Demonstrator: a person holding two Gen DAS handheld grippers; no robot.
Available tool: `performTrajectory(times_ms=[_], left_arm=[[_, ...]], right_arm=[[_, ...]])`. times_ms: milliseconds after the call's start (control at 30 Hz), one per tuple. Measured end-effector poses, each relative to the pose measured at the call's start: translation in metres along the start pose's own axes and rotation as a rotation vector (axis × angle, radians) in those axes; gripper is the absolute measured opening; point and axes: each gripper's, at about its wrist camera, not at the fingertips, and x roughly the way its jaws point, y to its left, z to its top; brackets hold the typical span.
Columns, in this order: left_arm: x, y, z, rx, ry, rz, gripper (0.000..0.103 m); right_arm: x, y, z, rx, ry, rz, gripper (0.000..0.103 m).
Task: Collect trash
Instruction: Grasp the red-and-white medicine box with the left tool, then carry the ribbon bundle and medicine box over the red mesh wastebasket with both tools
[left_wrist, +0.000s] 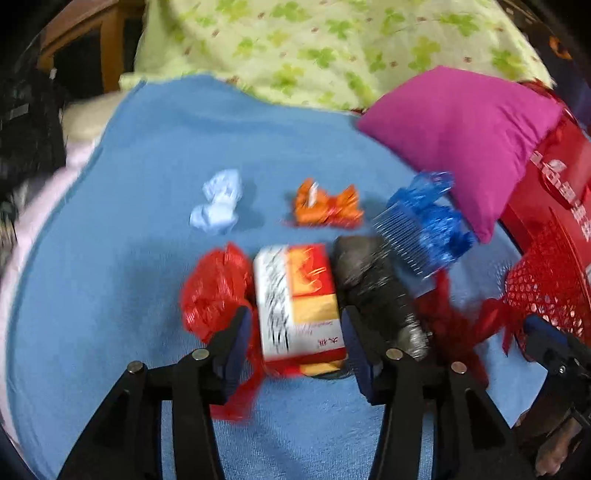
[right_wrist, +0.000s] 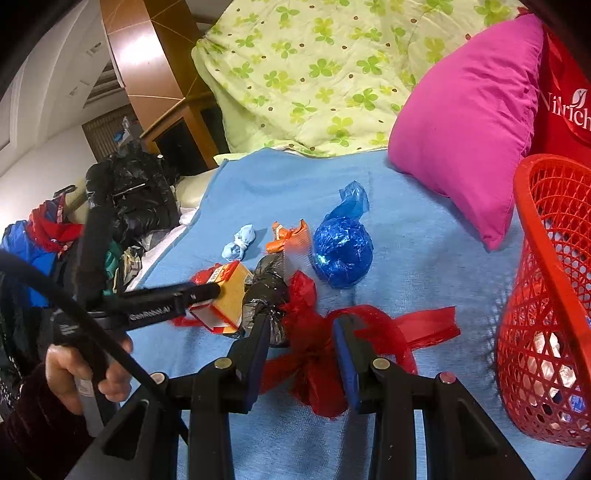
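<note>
The whole left wrist view is smeared by motion blur, so the print on the white, red and yellow cardboard box (left_wrist: 299, 302) cannot be read. The red plastic mesh basket (right_wrist: 546, 295) is cut off by the right edge of the right wrist view, and its pale contents cannot be identified. The crumpled black plastic bag (right_wrist: 266, 291) is partly hidden behind one gripper finger.
</note>
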Motion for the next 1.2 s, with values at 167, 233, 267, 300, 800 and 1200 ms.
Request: performTrajectory(times_ms=[167,233,267,300,800,1200], left_arm=[[0.009,0.009,-0.004,-0.041,0.028,-0.009,0.053],[0.009,0.006,-0.004,-0.034,0.018,-0.007,0.053],[0.009,0.006,-0.003,-0.030,0.014,-0.005,0.053],[0.010,0.003,-0.003,-0.024,0.011,0.000,0.053],[0.010,-0.002,-0.005,0.019,0.014,0.002,0.049],[-0.005,0.002,-0.017,0.025,0.055,-0.044,0.054]], right_arm=[[0.007,-0.001,-0.001,0.009,0.026,-0.023,0.038],[0.009,-0.002,-0.002,0.020,0.040,-0.026,0.038],[0.011,-0.003,-0.002,0.027,0.047,-0.027,0.038],[0.012,-0.005,-0.003,0.035,0.056,-0.022,0.038],[0.057,-0.003,-0.003,0.067,0.146,-0.066,0.058],[0.069,0.000,-0.002,0.063,0.146,-0.109,0.039]])
